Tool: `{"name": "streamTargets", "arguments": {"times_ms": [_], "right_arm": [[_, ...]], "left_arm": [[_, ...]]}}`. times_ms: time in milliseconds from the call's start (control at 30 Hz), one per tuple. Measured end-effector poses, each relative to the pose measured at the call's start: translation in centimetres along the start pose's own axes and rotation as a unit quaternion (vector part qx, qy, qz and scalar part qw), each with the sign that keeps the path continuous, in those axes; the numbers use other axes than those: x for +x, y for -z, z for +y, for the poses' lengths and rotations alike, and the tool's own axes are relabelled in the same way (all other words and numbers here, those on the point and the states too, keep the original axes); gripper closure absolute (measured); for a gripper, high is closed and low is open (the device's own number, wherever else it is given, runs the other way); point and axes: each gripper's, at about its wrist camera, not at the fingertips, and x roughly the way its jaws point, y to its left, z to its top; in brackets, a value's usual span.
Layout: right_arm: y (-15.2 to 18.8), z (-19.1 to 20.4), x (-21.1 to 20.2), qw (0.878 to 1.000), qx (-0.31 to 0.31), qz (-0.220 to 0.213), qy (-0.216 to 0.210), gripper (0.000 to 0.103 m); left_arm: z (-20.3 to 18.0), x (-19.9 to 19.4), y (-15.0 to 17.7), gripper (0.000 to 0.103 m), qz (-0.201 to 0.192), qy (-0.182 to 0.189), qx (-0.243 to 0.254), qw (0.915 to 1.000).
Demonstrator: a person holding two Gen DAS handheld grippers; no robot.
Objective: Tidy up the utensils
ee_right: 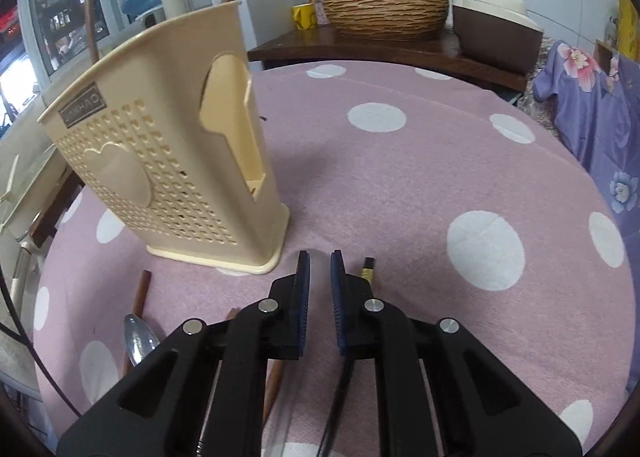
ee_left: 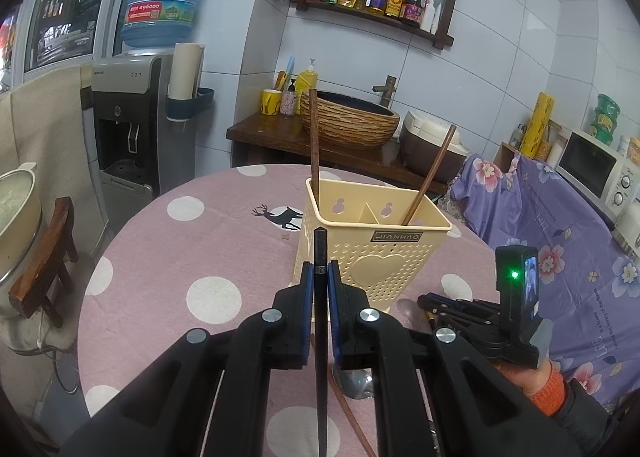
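— Cream plastic, that holder (ee_left: 376, 257), standing upright well in from the far edge of the pink spotted tabletop (ee_right: 400, 177). Two wooden chopsticks (ee_left: 314, 137) already lean inside it.

— And the hands?

— The left gripper (ee_left: 320, 269) has its fingers clenched on a black chopstick (ee_left: 320, 249), held upright just in front of the holder's near wall, its tip level with the rim. I'd say that one is mid-delivery.

— The other?

— The right gripper (ee_right: 320, 269) hovers low over the loose pieces between the holder and the near edge. Something pale and blurred sits between its fingers, but I cannot tell whether they press on it. A gold-banded black chopstick (ee_right: 368, 267) lies just beside them; a spoon (ee_right: 138, 333) and a brown chopstick (ee_right: 142, 293) lie farther toward the left edge.

— So what next?

— Probably lifting the black chopstick clear over the rim, then lowering it into a compartment before letting go. It needs height, or it will knock the wall and tip the holder.
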Motion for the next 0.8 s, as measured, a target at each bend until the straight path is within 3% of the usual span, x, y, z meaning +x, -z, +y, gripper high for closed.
{"name": "streamTargets", "arguments": {"times_ms": [100, 233, 333, 500, 700, 800], "right_arm": [[0.3, 0.8, 0.8, 1.0, -0.014, 0.011, 0.026, 0.084], [0.7, 0.8, 1.9, 0.999, 0.003, 0.04, 0.029, 0.064], [1.0, 0.7, 1.9, 0.998, 0.02, 0.043, 0.052, 0.058], [1.0, 1.3, 2.5, 0.996, 0.003, 0.039, 0.085, 0.058], [0.0, 1.0, 3.4, 0.995, 0.014, 0.039, 0.095, 0.057], [0.1, 1.1, 3.2, 0.995, 0.011, 0.034, 0.094, 0.063]], "left_arm": [[0.0, 0.0, 0.0, 0.095, 0.001, 0.0, 0.0, 1.0], [-0.1, 0.0, 0.0, 0.095, 0.002, 0.0, 0.001, 1.0], [-0.1, 0.0, 0.1, 0.095, 0.002, 0.002, 0.001, 1.0], [-0.1, 0.2, 0.1, 0.095, 0.003, 0.004, 0.001, 1.0], [-0.1, 0.3, 0.2, 0.095, 0.004, 0.002, 0.0, 1.0], [0.0, 0.4, 0.2, 0.095, 0.005, 0.002, -0.002, 1.0]]}}
